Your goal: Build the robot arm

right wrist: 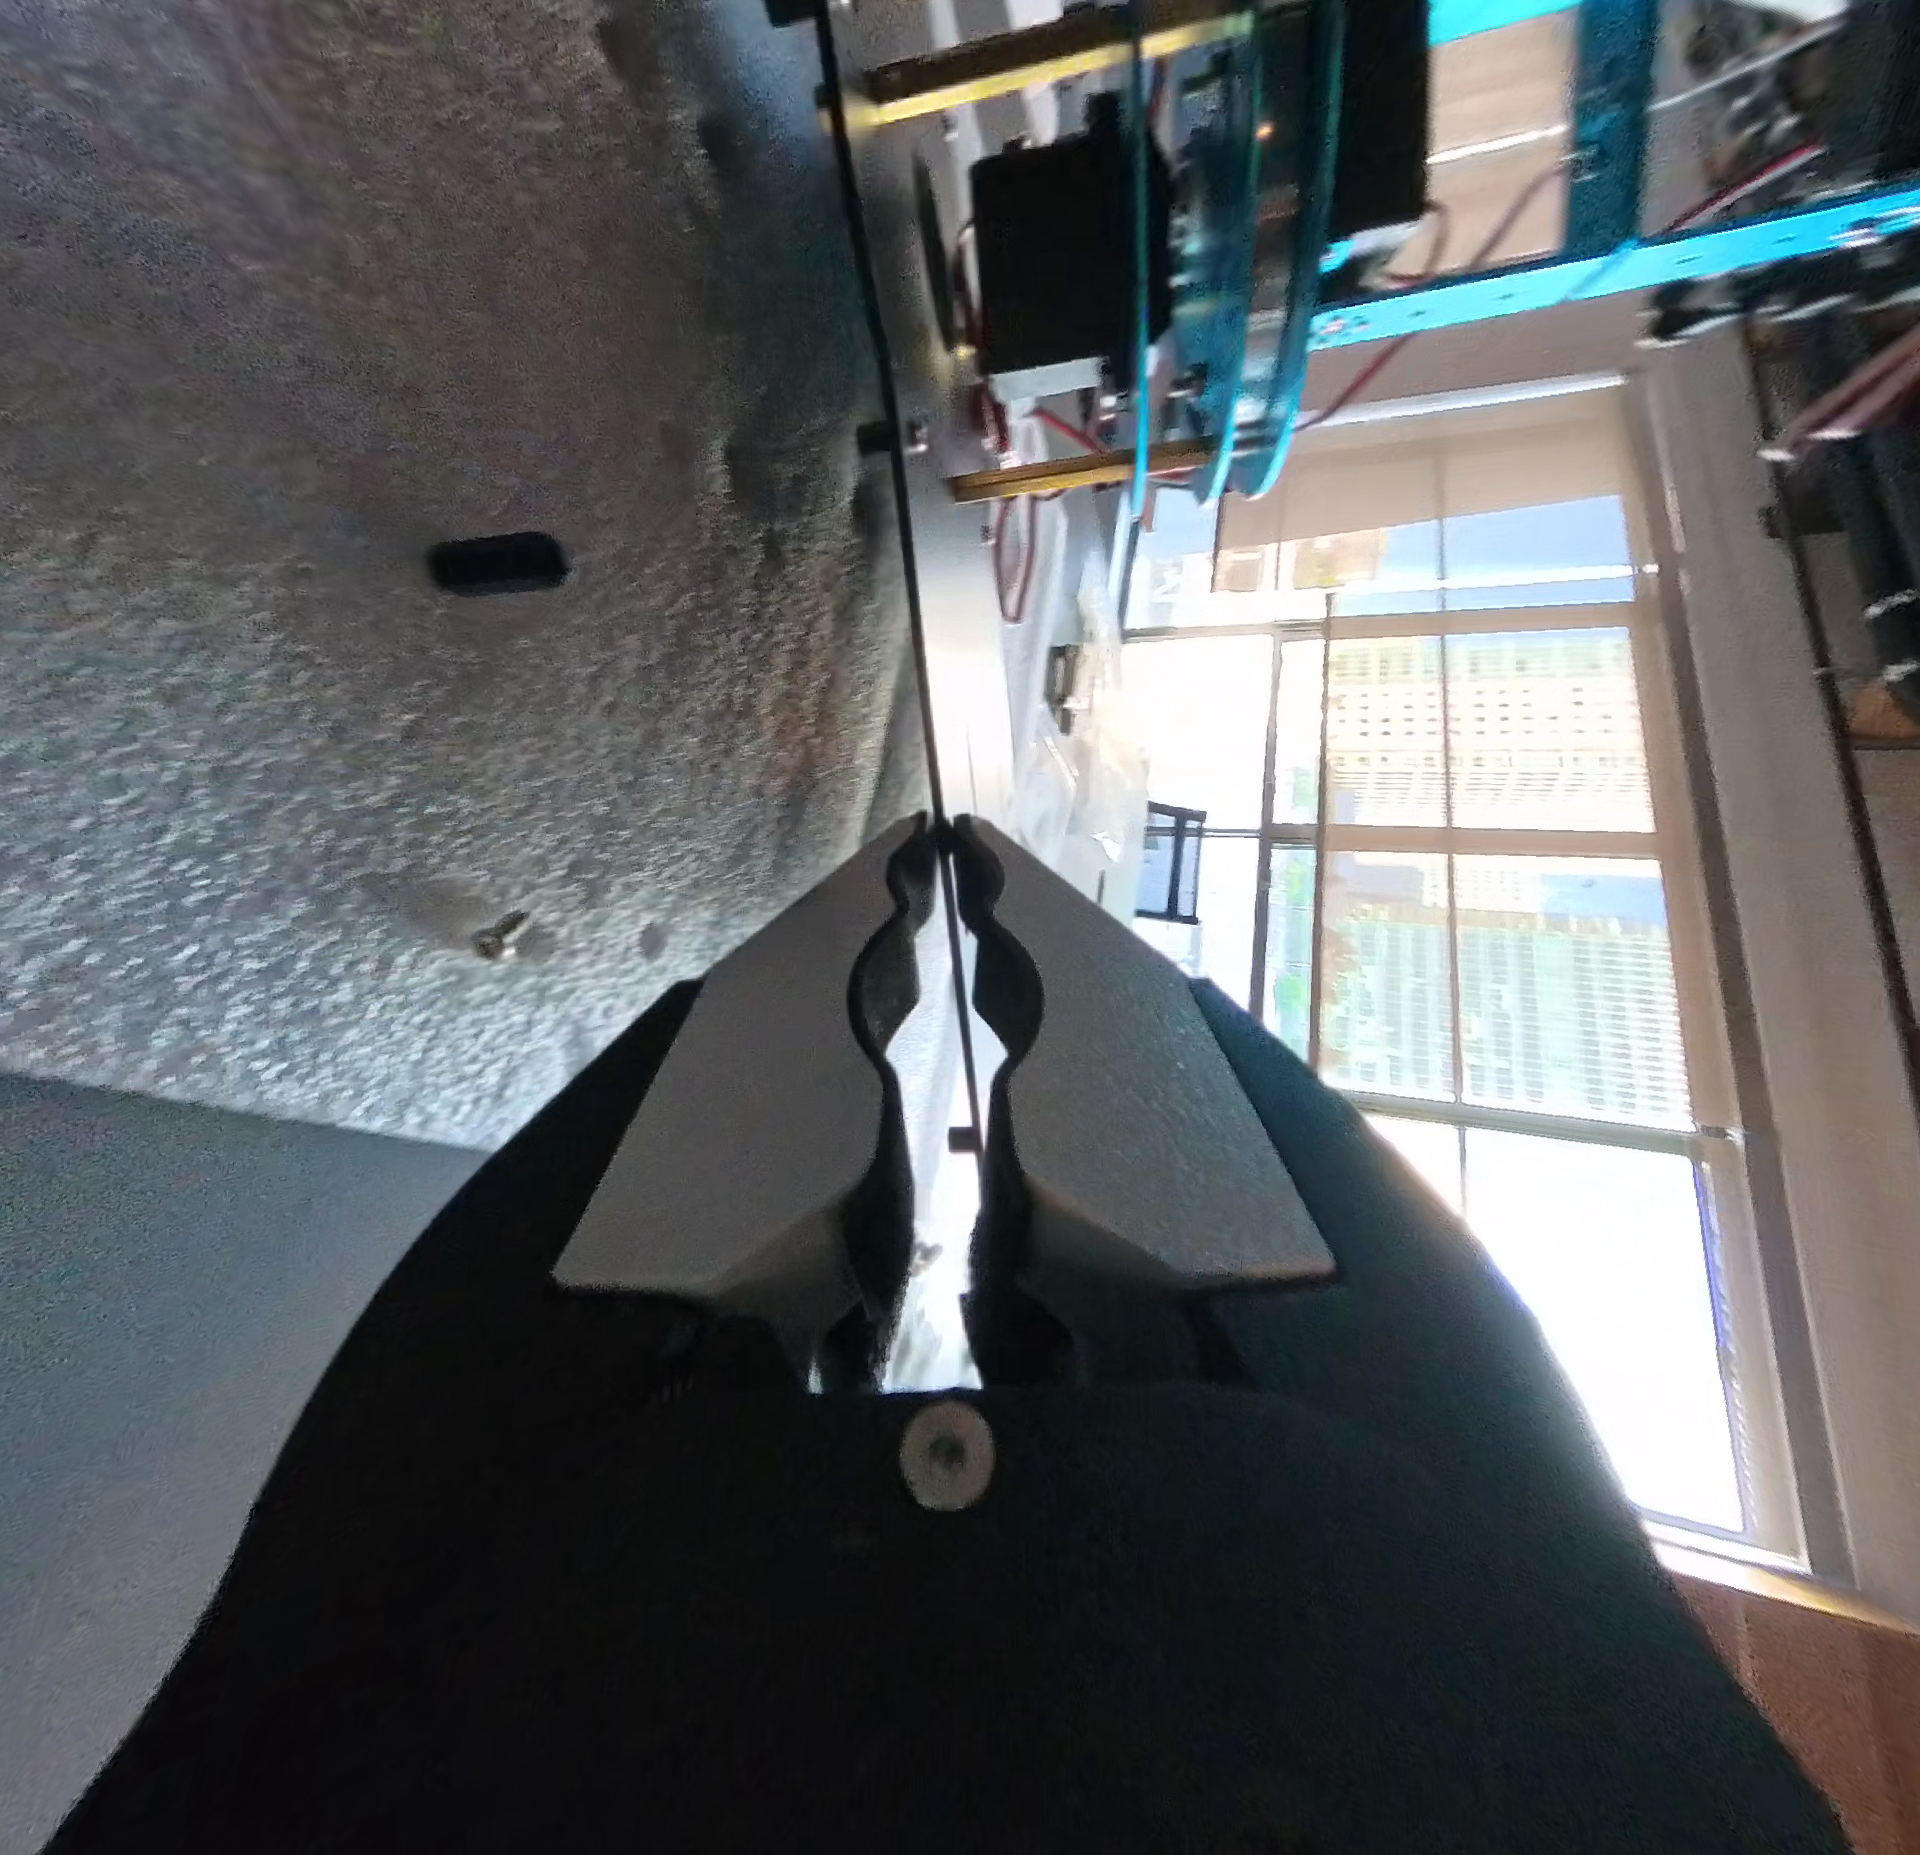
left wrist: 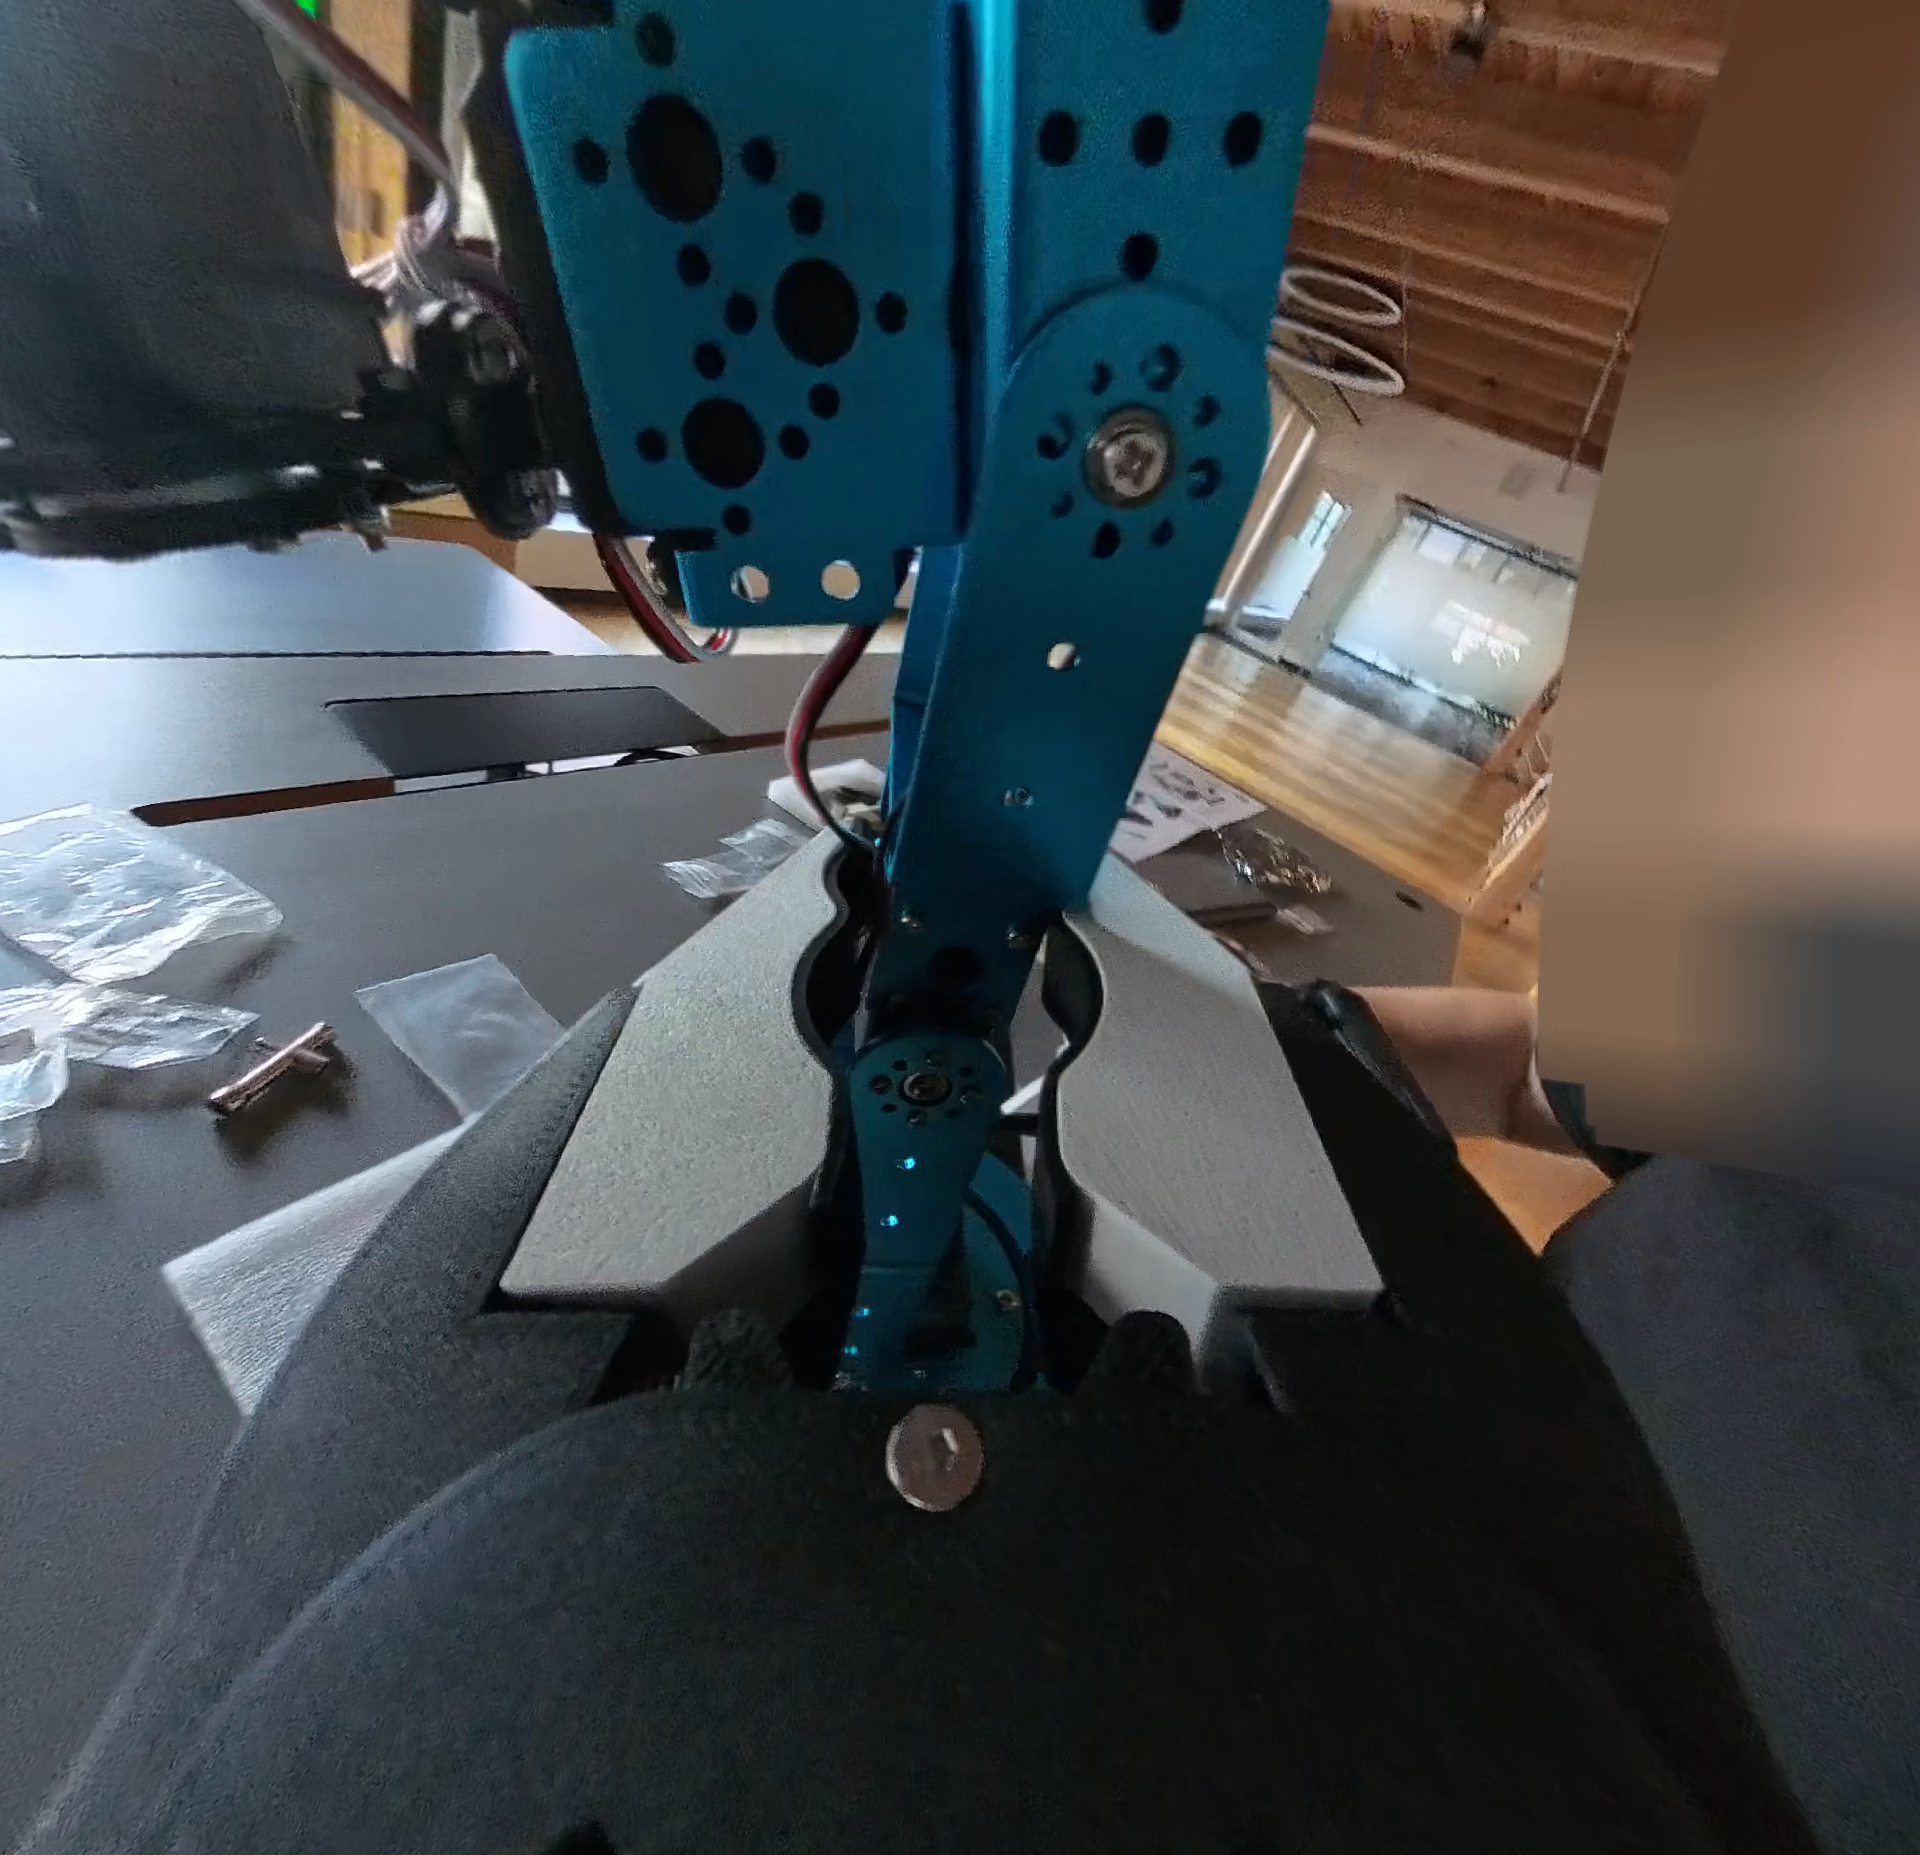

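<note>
My left gripper (left wrist: pixel 961 875) is shut on the lower link of a blue perforated metal robot arm (left wrist: pixel 1039 725), which rises up through the left wrist view. Red and black wires (left wrist: pixel 821 693) hang behind it, and black servo parts (left wrist: pixel 488 403) sit at its upper left. My right gripper (right wrist: pixel 938 823) is shut on the thin edge of a flat speckled grey base plate (right wrist: pixel 416 351), seen almost edge-on. Brass standoffs (right wrist: pixel 1039 65), a black servo (right wrist: pixel 1049 247) and blue discs (right wrist: pixel 1268 351) stand on that plate.
A black table (left wrist: pixel 468 891) carries clear plastic bags (left wrist: pixel 114 891), a small metal part (left wrist: pixel 275 1065), a white foam sheet (left wrist: pixel 270 1286) and a printed paper sheet (left wrist: pixel 1184 797). A person's arm (left wrist: pixel 1455 1047) is at the right. Large windows (right wrist: pixel 1486 870) lie beyond the right gripper. Tip to tip, the grippers are about 25 centimeters apart.
</note>
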